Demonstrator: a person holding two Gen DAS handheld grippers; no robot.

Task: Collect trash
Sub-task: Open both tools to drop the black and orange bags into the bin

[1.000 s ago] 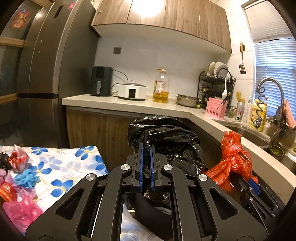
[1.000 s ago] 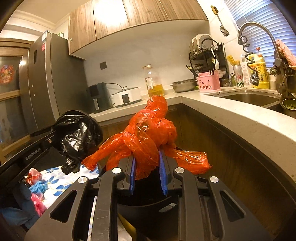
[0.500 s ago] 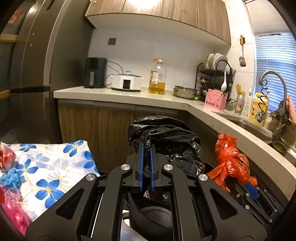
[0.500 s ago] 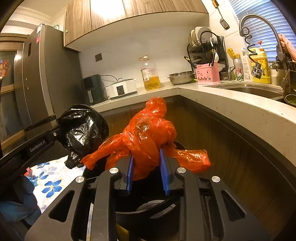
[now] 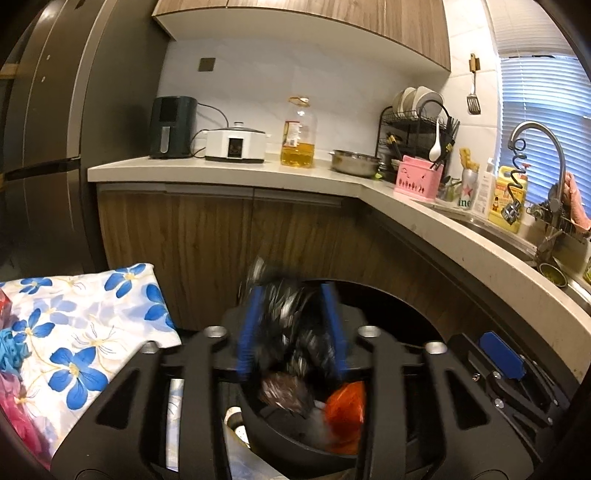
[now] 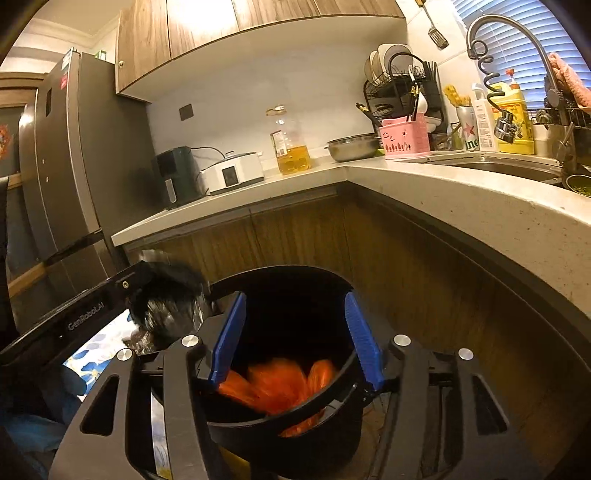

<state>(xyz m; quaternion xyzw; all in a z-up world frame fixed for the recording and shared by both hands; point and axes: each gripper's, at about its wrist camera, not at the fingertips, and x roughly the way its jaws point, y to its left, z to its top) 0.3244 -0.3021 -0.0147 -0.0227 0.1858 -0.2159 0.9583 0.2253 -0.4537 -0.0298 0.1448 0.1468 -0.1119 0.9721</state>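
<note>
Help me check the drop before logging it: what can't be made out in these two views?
- Black bag: motion-blurred between the open left gripper fingers, left wrist view; touching or free, cannot tell.
- Orange bag: blurred in the black bin, right wrist view; landed or falling unclear.
- Bin bottom: hidden by both grippers' bodies.
- Right gripper: open.

Warm overhead light, glare on upper cabinet (image 6: 207, 26). Cool daylight through blinds (image 5: 539, 96) right of cabinet. Deep shadow below, inside bin (image 6: 295, 291). Black bag (image 5: 288, 325), orange bag (image 6: 280, 384) motion-blurred. Fisheye bending, dark corners.
</note>
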